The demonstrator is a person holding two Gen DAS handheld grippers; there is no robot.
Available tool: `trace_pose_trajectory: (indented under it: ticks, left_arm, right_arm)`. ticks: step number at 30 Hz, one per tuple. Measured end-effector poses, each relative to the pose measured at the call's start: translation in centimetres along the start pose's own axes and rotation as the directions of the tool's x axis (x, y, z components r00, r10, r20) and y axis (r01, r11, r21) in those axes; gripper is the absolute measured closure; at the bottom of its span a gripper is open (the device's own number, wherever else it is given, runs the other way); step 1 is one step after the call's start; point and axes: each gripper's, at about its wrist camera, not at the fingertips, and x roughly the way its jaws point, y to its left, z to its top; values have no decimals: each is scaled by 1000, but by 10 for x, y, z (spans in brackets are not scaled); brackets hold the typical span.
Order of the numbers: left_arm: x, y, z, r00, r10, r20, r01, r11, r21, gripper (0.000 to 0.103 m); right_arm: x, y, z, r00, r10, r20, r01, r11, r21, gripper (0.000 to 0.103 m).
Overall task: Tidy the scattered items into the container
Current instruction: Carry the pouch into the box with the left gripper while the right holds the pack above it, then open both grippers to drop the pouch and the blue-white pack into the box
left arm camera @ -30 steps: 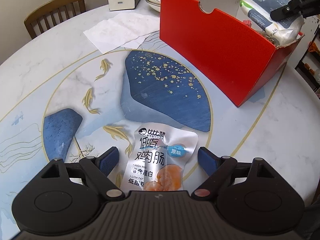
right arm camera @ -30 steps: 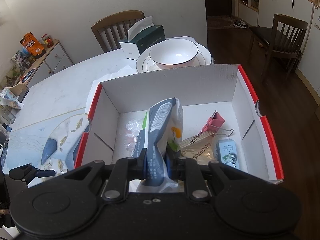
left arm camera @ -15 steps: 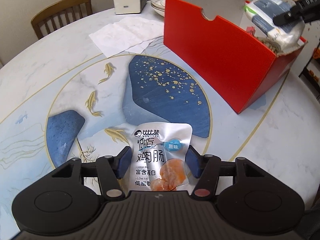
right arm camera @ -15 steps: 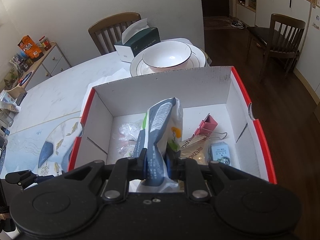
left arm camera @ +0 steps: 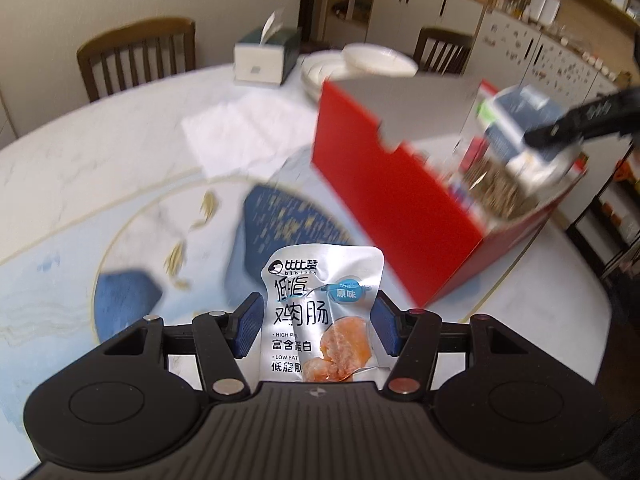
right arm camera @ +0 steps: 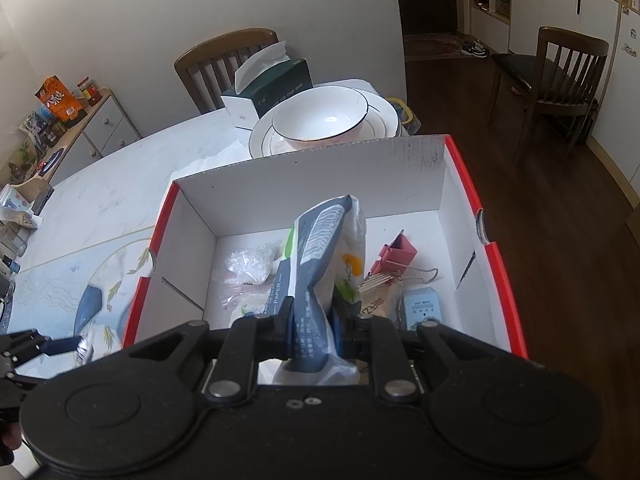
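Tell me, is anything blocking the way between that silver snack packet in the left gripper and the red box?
Nothing visible does. The snack packet sits between the left gripper's fingers, with only bare table between it and the red box. The box is open-topped, but the right gripper holds a tissue pack over its middle, crowding that spot.

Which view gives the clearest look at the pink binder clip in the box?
The right wrist view: it looks down into the red box, where the pink binder clip lies on the floor beside the tissue pack held in the right claw. In the left wrist view the box interior is motion-blurred, so the clip cannot be made out.
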Motion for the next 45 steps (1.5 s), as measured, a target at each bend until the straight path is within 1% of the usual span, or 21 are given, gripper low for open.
trace_pose_trajectory:
  ticks: [6, 12, 14, 17, 21, 25, 31, 37, 39, 45]
  left_arm:
    - [-7, -27, 39, 998, -34, 57, 33, 999, 25, 46]
    - [2, -59, 84, 993, -71, 97, 65, 996, 66, 46]
    - [8, -71, 98, 992, -82, 100, 74, 994, 85, 46]
    - [24, -88, 114, 992, -80, 94, 70, 992, 107, 46]
    - [51, -101, 129, 996, -77, 54, 71, 993, 99, 46]
    - [81, -114, 136, 999, -45, 10, 43, 991, 128, 46]
    - [115, -121, 137, 998, 8, -55, 1, 987, 163, 46]
    - [138, -123, 135, 991, 70, -110, -48, 981, 189, 46]
    - [143, -122, 135, 989, 74, -127, -50, 982, 182, 46]
    - [153, -125, 132, 983, 86, -164, -51, 977, 206, 46]
  right_arm:
    - [-1, -4, 0, 1000, 10, 1, -10, 1000, -2, 87]
    - [-2, -9, -1, 1000, 23, 5, -23, 1000, -1, 87]
    - [-2, -11, -1, 1000, 29, 7, -29, 1000, -2, 87]
    - [-2, -13, 0, 999, 38, 9, -38, 999, -4, 87]
    - [1, -15, 1, 999, 43, 11, -43, 999, -4, 87]
    - [7, -14, 4, 999, 47, 7, -47, 999, -3, 87]
    - [25, -10, 2, 998, 50, -31, -50, 999, -14, 87]
    - [35, -8, -2, 998, 34, -50, -35, 999, -32, 87]
    - [37, -8, -3, 998, 36, -51, -37, 999, -31, 87]
    - [40, -8, -3, 997, 44, -58, -46, 998, -32, 86]
